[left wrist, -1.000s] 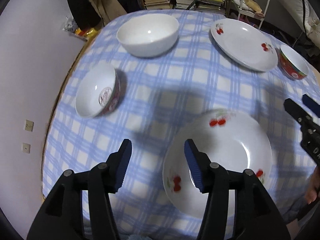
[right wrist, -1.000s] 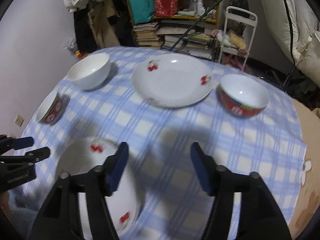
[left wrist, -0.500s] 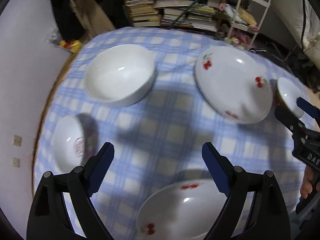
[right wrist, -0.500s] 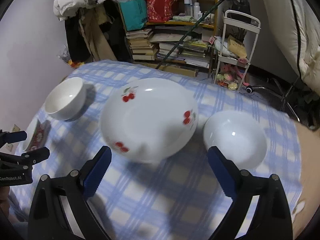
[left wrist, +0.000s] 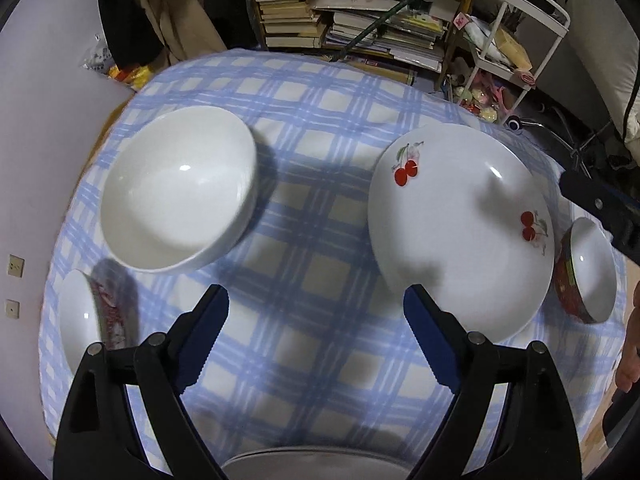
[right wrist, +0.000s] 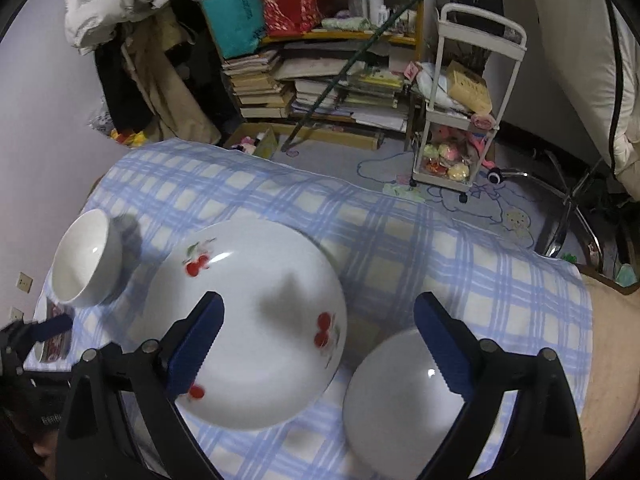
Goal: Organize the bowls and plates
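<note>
A round table with a blue checked cloth (left wrist: 320, 240) holds the dishes. In the left wrist view a large white bowl (left wrist: 176, 188) sits far left, a cherry-patterned plate (left wrist: 460, 228) far right, a small red-sided bowl (left wrist: 92, 320) at the left edge and another red bowl (left wrist: 588, 272) at the right edge. A second plate's rim (left wrist: 304, 464) shows at the bottom. My left gripper (left wrist: 316, 336) is open and empty above the cloth. My right gripper (right wrist: 320, 340) is open and empty, over the cherry plate (right wrist: 248, 320) and the red bowl (right wrist: 400, 400).
Behind the table stand a bookshelf with stacked books (right wrist: 320, 80), a white trolley (right wrist: 468, 100) and hanging coats (right wrist: 132, 60). A wall (left wrist: 40, 120) runs along the left. The white bowl also shows in the right wrist view (right wrist: 86, 260).
Both grippers have moved forward across the table towards the far dishes and their jaws have opened wider. The near plate has slid to the bottom edge of the left view.
</note>
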The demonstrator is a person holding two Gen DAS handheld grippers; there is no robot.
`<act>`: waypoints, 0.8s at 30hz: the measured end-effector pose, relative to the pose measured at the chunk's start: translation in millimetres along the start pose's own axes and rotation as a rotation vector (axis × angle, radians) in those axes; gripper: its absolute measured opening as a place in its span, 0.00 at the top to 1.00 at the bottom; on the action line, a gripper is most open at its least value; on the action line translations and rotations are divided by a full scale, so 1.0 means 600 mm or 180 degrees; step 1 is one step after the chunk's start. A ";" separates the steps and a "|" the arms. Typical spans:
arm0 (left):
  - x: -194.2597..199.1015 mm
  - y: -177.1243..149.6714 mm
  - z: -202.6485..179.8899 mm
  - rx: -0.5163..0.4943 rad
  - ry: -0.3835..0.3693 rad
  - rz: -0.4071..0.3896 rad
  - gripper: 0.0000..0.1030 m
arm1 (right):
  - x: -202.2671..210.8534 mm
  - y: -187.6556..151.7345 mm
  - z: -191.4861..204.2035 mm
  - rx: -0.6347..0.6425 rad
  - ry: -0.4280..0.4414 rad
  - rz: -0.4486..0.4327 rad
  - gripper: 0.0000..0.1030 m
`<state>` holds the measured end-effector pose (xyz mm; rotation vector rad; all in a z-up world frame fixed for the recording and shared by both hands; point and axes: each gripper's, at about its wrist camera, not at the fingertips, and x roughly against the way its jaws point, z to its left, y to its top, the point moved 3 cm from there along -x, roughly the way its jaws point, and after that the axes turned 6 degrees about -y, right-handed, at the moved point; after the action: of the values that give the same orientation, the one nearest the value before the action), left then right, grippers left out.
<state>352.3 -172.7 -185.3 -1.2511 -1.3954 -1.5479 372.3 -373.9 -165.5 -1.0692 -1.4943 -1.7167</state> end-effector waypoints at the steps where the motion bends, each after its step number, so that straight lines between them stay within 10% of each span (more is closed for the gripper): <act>1: -0.007 0.001 -0.001 0.0048 -0.0016 0.0033 0.14 | -0.009 0.005 0.000 0.0009 0.0011 0.0032 0.12; 10: -0.048 0.010 -0.017 0.0211 -0.0031 0.0056 0.19 | -0.069 0.029 -0.005 0.0137 -0.0084 0.0303 0.33; 13: -0.056 0.010 -0.015 0.0343 -0.0131 0.0011 0.28 | -0.080 0.027 -0.012 0.0057 -0.0019 0.0392 0.54; 18: -0.083 0.013 -0.022 0.0346 -0.0249 0.0126 0.50 | -0.100 0.017 -0.021 -0.0049 0.0127 0.0566 0.58; 24: -0.084 0.027 -0.038 0.0267 -0.0334 0.0198 0.76 | -0.125 -0.003 -0.015 -0.0042 0.0095 0.0690 0.84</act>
<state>377.6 -203.1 -227.2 -1.3283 -1.4581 -1.3850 405.0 -386.6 -232.1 -1.1621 -1.2989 -1.5861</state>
